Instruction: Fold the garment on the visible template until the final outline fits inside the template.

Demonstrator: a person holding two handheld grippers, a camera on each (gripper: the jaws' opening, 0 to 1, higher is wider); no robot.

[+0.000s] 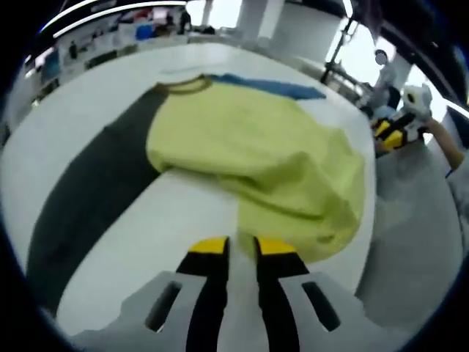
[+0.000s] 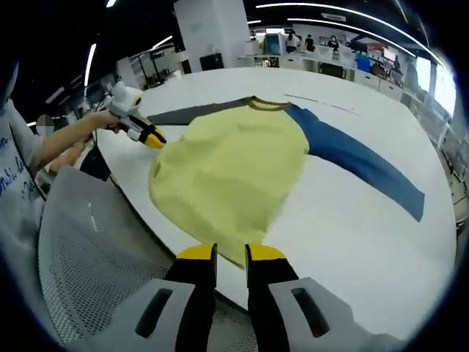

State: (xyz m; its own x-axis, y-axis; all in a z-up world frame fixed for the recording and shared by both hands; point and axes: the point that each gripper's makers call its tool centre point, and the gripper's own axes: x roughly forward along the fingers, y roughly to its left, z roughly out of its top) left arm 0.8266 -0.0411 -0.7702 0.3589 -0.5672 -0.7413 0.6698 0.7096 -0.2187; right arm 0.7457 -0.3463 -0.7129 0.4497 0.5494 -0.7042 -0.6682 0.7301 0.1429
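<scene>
The shirt (image 2: 231,172) lay spread on the white table (image 2: 352,227), a yellow body with a darker collar (image 2: 267,103) at the far end from my right tongs (image 2: 231,253). Its blue sleeve (image 2: 363,165) ran out flat to the right of those tongs, and its dark grey sleeve (image 2: 194,112) ran off to the far left. The near hem of the yellow body sat at the table edge, just ahead of my right tongs' yellow tips. I could not tell whether cloth was caught between them; the jaws stood close together with a narrow gap, so I logged the grip as undetermined.

In the left gripper view the shirt (image 1: 256,154) lay ahead of my left tongs (image 1: 242,246), bunched and rumpled on the right side. The grey sleeve (image 1: 95,191) stretched along the table (image 1: 168,220) to the left of these tongs, and the blue sleeve (image 1: 267,86) showed beyond the yellow body. The left jaws were nearly together, tips just short of the yellow hem; whether they touched it I could not tell.

My left tongs (image 2: 150,137) also showed in the right gripper view, held in my hand (image 2: 99,121) at the shirt's left edge. The right tongs (image 1: 388,132) appeared at the right of the left gripper view, near the table edge.

A grey mesh chair (image 2: 95,257) stood left of my right tongs, below the table edge.
</scene>
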